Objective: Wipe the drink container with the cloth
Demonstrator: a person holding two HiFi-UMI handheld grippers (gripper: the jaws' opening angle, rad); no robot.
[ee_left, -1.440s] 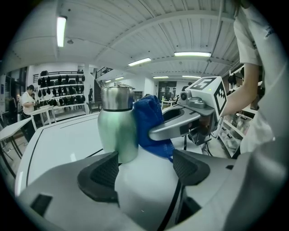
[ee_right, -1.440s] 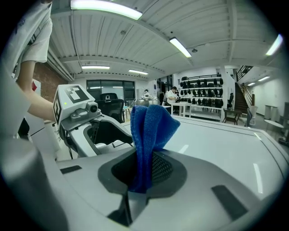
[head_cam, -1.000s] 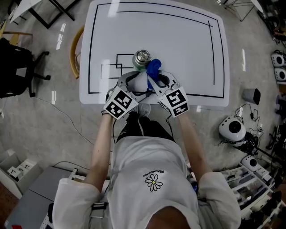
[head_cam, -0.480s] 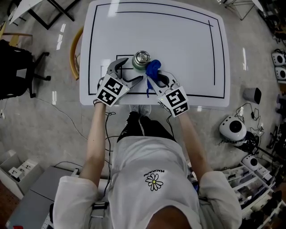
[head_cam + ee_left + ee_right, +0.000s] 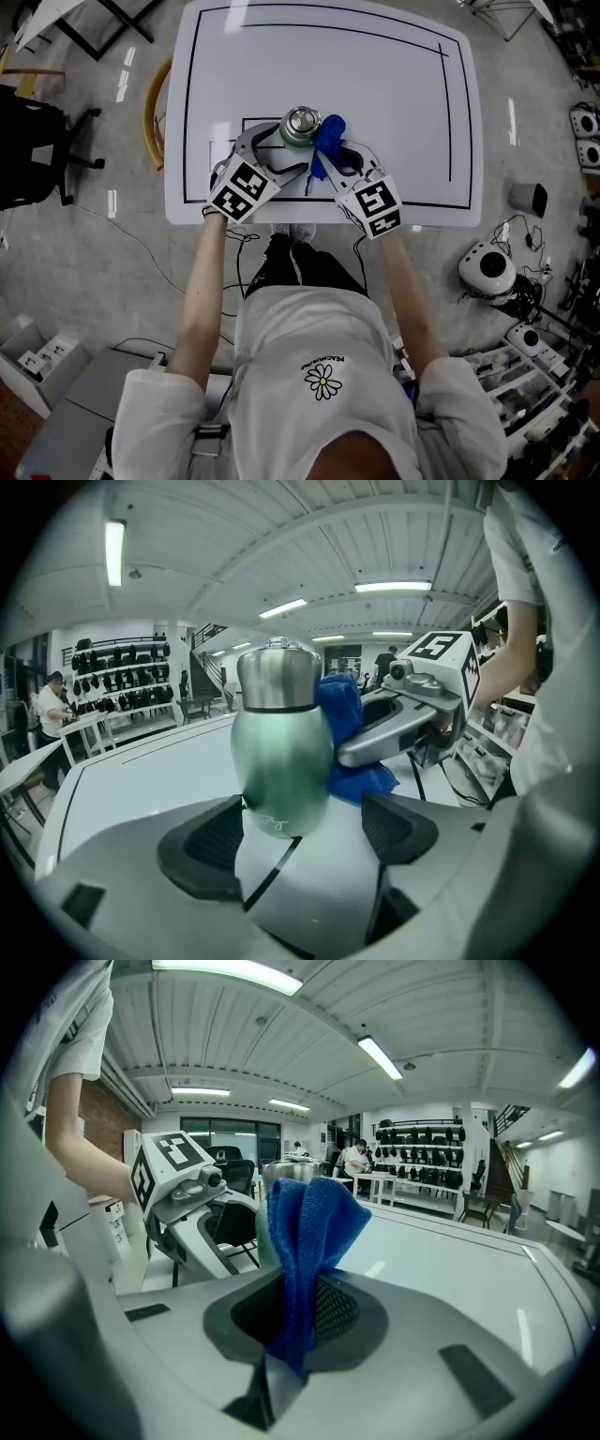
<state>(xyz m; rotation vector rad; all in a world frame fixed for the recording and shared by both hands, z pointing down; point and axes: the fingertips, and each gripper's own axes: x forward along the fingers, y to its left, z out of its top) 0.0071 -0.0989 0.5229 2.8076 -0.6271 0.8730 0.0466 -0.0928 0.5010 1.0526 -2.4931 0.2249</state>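
The left claw [image 5: 298,834] has moved up around the green bottle [image 5: 281,752], jaws wide, not gripping; the right claw [image 5: 291,1330] pinches the blue cloth [image 5: 309,1232] beside the bottle; white black-lined table [image 5: 375,84]; shelves [image 5: 122,672] behind.

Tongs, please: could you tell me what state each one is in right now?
Left tongs: open, either side of the bottle.
Right tongs: closed on the blue cloth.

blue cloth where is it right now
In the head view the blue cloth is clamped in the right tool, just right of the green bottle, by the white table's near edge.
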